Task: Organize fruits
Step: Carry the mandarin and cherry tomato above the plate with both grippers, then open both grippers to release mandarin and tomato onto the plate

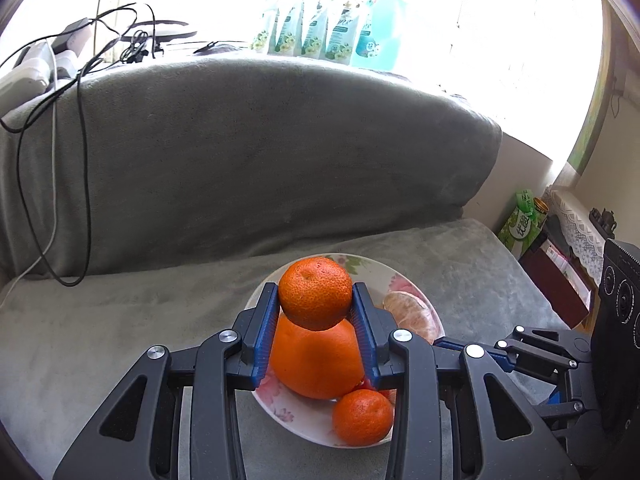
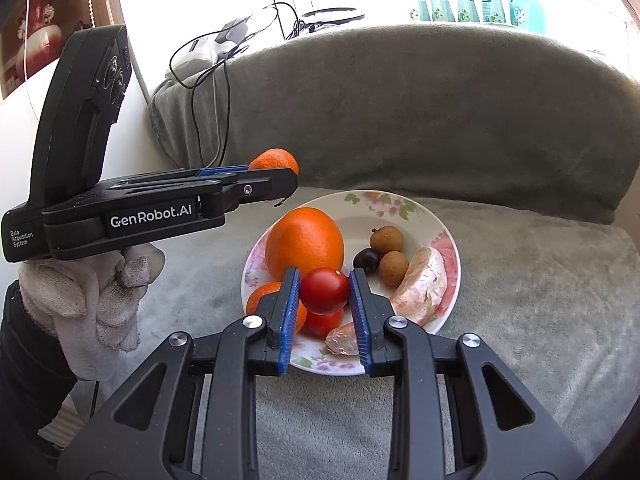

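Left gripper [image 1: 315,300] clamping a tangerine [image 1: 315,294] and right gripper [image 2: 325,292] pinching a tomato [image 2: 324,290], both hovering over the plate [image 2: 404,204]; likely needing a sorting spot next.

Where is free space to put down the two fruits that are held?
Bare grey cushion lies right of the plate and in front of it. On the plate, only the far rim behind the large orange and longans is free; its near side is crowded.
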Demonstrator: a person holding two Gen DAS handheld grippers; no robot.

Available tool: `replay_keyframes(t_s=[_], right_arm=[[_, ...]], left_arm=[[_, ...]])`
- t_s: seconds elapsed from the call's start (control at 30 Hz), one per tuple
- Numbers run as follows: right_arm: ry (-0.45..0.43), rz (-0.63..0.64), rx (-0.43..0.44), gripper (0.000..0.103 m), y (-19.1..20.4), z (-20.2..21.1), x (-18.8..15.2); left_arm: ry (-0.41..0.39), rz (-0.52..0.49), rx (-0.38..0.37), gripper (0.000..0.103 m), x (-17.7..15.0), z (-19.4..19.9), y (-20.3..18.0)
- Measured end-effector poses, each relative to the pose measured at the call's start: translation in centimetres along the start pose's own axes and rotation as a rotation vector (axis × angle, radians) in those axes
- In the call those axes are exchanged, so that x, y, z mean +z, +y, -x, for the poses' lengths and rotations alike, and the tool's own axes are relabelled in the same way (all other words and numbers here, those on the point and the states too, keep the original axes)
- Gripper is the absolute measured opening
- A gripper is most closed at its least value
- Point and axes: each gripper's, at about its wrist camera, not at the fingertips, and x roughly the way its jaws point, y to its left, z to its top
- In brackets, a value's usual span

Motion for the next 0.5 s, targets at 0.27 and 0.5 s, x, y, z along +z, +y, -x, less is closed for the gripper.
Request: replay_keyframes(t_s=[0.27,0.5], right_arm=[[0.007,0.011,-0.005,0.027,-0.2,-0.6,0.0],[0.011,0.013,-0.011,0.027,-0.6,-1.0,0.2]], left_arm=[[0.017,-0.02,-0.014,0.035,0.6,-1.1,-0.7],[0.026,-0.027,-0.023,0.035,1.0,-1.9,-1.0]])
